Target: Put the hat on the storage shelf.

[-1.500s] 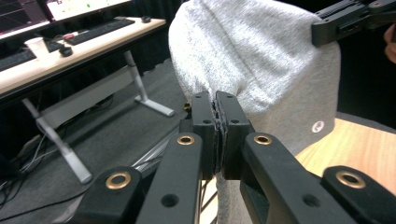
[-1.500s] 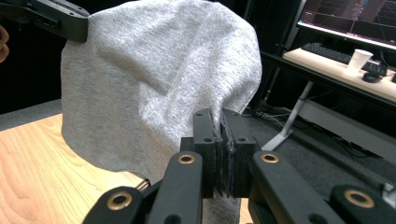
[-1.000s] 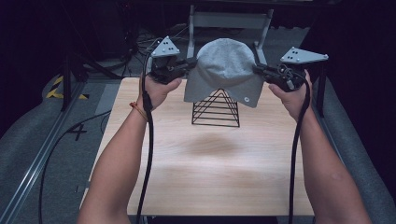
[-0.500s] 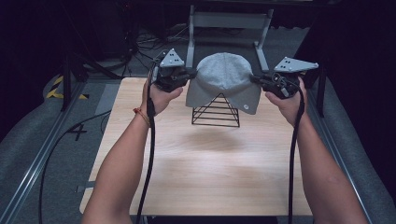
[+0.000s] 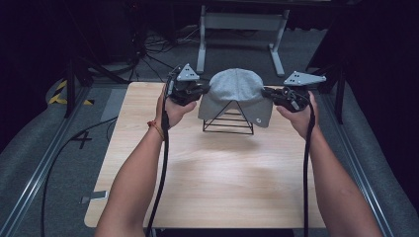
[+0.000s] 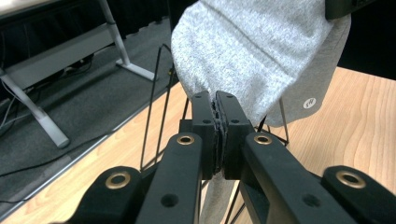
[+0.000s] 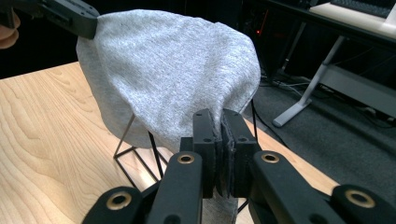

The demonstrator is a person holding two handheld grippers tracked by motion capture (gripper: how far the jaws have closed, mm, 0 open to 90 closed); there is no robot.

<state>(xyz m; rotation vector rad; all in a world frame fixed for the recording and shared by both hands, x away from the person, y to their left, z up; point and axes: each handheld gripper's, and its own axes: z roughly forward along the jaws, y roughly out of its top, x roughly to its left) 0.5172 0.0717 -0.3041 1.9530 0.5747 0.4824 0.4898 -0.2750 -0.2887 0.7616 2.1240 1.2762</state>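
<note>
A grey knit beanie (image 5: pixel 236 91) drapes over the top of a black wire pyramid stand (image 5: pixel 228 121) at the far middle of the wooden table (image 5: pixel 207 182). My left gripper (image 5: pixel 201 90) is shut on the beanie's left hem. My right gripper (image 5: pixel 266 92) is shut on its right hem. In the left gripper view the jaws pinch grey fabric (image 6: pixel 217 109), with the beanie (image 6: pixel 261 51) above and the wire stand (image 6: pixel 159 98) behind. In the right gripper view the jaws clamp the hem (image 7: pixel 223 122) of the beanie (image 7: pixel 168 70), and the stand's wires (image 7: pixel 140 154) show below it.
Beyond the table's far edge stands a grey metal frame (image 5: pixel 242 22) on a dark carpeted floor with cables (image 5: pixel 148 44). Rails run along both sides of the table. The near half of the tabletop (image 5: pixel 212 197) is bare wood.
Both grippers have lowered the beanie, so it now sits over the peak of the wire stand. The hands have come slightly nearer and lower.
</note>
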